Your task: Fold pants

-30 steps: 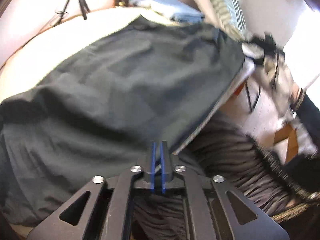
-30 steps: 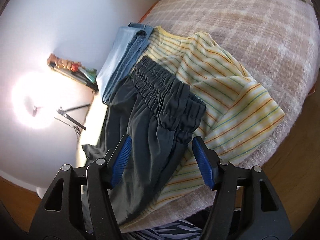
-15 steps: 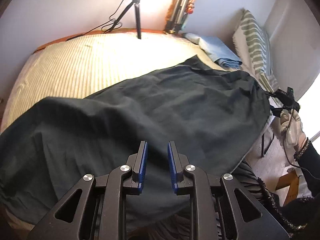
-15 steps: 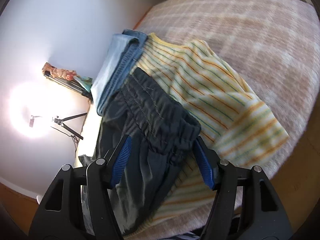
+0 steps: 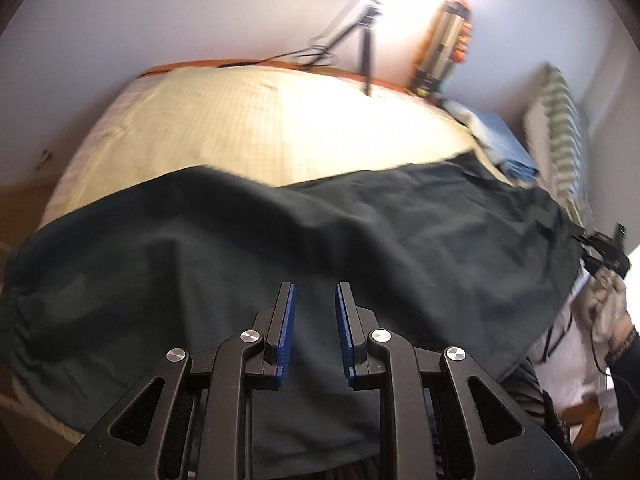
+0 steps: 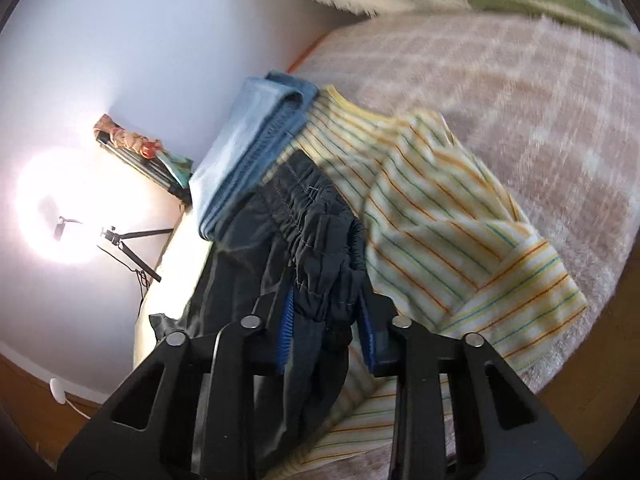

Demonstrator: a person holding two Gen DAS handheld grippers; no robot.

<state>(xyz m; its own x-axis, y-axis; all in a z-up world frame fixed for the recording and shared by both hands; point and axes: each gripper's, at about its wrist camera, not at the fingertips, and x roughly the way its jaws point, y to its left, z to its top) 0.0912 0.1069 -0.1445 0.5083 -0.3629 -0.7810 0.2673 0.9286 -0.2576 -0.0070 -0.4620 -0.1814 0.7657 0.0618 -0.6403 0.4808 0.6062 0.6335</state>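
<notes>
Dark pants (image 5: 320, 240) lie spread across a cream bed (image 5: 260, 128) in the left wrist view. My left gripper (image 5: 313, 300) is open and empty just above the cloth near its front edge. In the right wrist view the gathered elastic waistband of the pants (image 6: 316, 220) sits between the fingers of my right gripper (image 6: 326, 312). Those jaws have narrowed around the bunched waistband and press on the cloth.
A yellow striped shirt (image 6: 440, 220) and folded blue jeans (image 6: 256, 136) lie beside the waistband on a plaid blanket (image 6: 520, 80). A tripod (image 5: 364, 40) and a bright lamp stand behind the bed. A striped pillow (image 5: 560, 128) is at the right.
My left gripper has let go of the pants, opened and lifted back. My right gripper has moved onto the waistband and closed from wide open to gripping it.
</notes>
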